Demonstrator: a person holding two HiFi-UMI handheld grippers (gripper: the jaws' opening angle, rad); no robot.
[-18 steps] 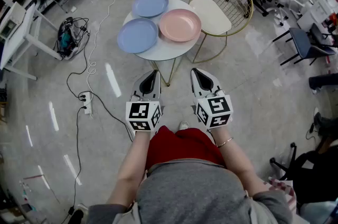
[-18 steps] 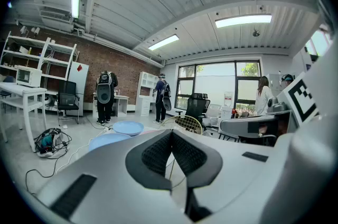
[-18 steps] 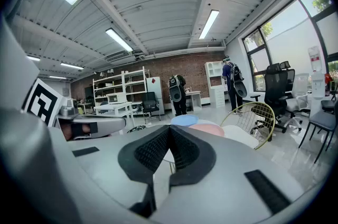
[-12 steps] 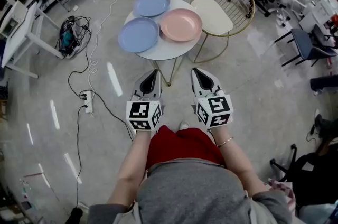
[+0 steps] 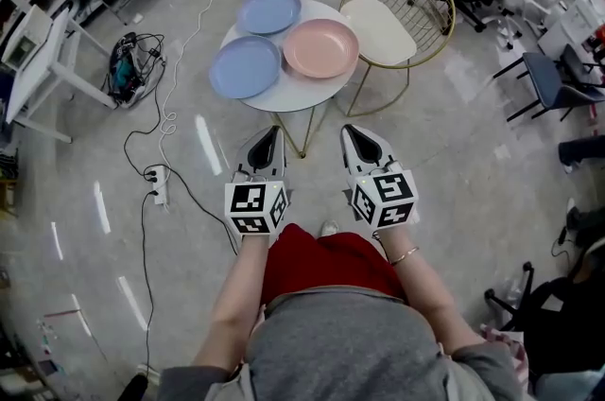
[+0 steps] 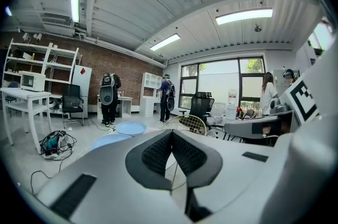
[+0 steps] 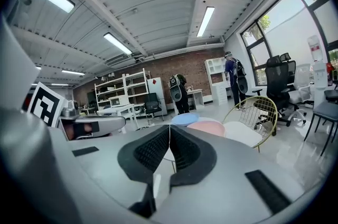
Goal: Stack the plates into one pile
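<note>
Three plates lie side by side on a small round white table (image 5: 289, 93): a blue plate (image 5: 245, 66) at the front left, a second blue plate (image 5: 269, 10) behind it, and a pink plate (image 5: 321, 47) at the right. My left gripper (image 5: 270, 133) and right gripper (image 5: 351, 131) are held side by side in front of the table, well short of it, both shut and empty. In the left gripper view the blue plates (image 6: 131, 128) show ahead beyond the left gripper (image 6: 171, 132). The pink plate (image 7: 207, 127) shows past the right gripper (image 7: 169, 127).
A gold wire chair (image 5: 397, 11) with a white seat stands right of the table. Cables and a power strip (image 5: 157, 185) run over the floor at the left, near a white desk (image 5: 38, 59). Office chairs (image 5: 544, 78) stand at the right. People stand far off (image 6: 108, 96).
The table and plates shifted slightly in the head view as the head camera moved. Both grippers stay where they were, shut.
</note>
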